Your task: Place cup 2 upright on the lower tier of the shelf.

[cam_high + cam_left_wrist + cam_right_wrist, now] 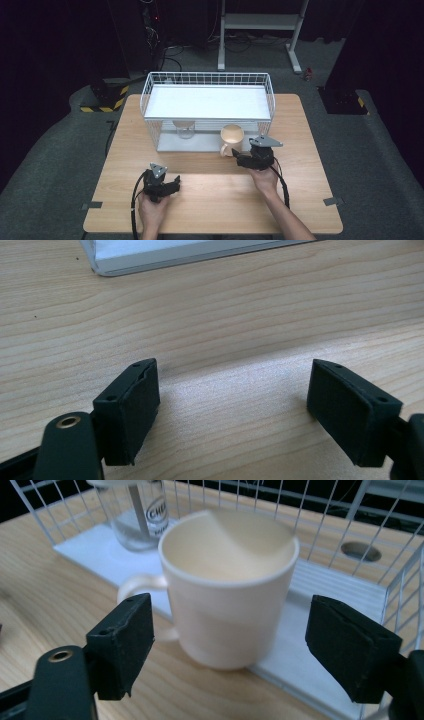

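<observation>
Our right gripper (227,645) stands with jaws wide apart and nothing held, both pads clear of the cream mug (227,590), which sits just ahead between them; in the high view the right gripper (239,156) is right beside the mug (232,139). The mug stands upright at the front lip of the rack's white base tray (320,655), near the table's middle and somewhat toward the right edge, its handle (142,587) pointing to the left of the right gripper view. We judge the step as the approach to grasp the mug, not yet a grip. The next move calls for pushing forward until the pads flank the body, then closing; the jaws look barely wider than the mug, so we need to centre carefully or take the rim or handle instead. Our left gripper (169,184) rests idle near the front edge of the table (210,210), left of centre, jaws partly open over bare wood and holding nothing. For room: the white wire basket rack (207,80) stands at the far edge, its shelf overhanging the space just behind the mug, so lifting straight up looks tight; a glass jar (137,515) stands under the shelf, beyond the mug on the handle side, apart from it. Open wood lies toward the front and right edges, good for pulling back.
</observation>
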Demonstrator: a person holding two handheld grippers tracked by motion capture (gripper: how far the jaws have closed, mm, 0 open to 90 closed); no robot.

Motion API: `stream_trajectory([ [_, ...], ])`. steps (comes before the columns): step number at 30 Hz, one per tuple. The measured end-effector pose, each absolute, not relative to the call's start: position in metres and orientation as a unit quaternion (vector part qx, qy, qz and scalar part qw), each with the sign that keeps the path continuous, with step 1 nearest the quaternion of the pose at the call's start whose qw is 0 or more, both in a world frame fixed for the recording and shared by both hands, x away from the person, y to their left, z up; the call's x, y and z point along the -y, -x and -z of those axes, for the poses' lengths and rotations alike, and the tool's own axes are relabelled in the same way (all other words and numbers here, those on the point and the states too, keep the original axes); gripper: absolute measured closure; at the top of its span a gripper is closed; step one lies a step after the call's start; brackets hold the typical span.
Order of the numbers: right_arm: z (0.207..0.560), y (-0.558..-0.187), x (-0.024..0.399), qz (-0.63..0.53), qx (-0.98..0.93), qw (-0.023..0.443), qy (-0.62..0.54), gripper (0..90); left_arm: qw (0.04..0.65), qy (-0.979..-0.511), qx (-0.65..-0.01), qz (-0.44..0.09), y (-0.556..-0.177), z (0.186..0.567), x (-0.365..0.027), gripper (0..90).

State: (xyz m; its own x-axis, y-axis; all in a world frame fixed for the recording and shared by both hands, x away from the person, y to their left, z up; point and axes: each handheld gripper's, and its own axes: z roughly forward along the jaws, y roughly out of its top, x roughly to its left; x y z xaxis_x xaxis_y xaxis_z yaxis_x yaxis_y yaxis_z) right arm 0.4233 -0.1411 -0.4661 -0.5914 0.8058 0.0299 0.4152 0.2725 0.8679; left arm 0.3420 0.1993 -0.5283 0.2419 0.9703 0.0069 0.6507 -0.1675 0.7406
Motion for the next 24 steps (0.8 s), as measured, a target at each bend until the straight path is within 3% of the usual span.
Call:
stream_trajectory([
  [10,0.488,-0.419,0.133,-0.427,-0.774,0.213,-0.417,28.5,0.317,-0.723,-0.560,-0.252,-0.342,0.528,-0.199,21.4],
  [24,0.497,-0.429,0.117,-0.396,-0.779,0.228,-0.429,25.1,0.317,-0.726,-0.558,-0.249,-0.342,0.528,-0.199,21.5],
])
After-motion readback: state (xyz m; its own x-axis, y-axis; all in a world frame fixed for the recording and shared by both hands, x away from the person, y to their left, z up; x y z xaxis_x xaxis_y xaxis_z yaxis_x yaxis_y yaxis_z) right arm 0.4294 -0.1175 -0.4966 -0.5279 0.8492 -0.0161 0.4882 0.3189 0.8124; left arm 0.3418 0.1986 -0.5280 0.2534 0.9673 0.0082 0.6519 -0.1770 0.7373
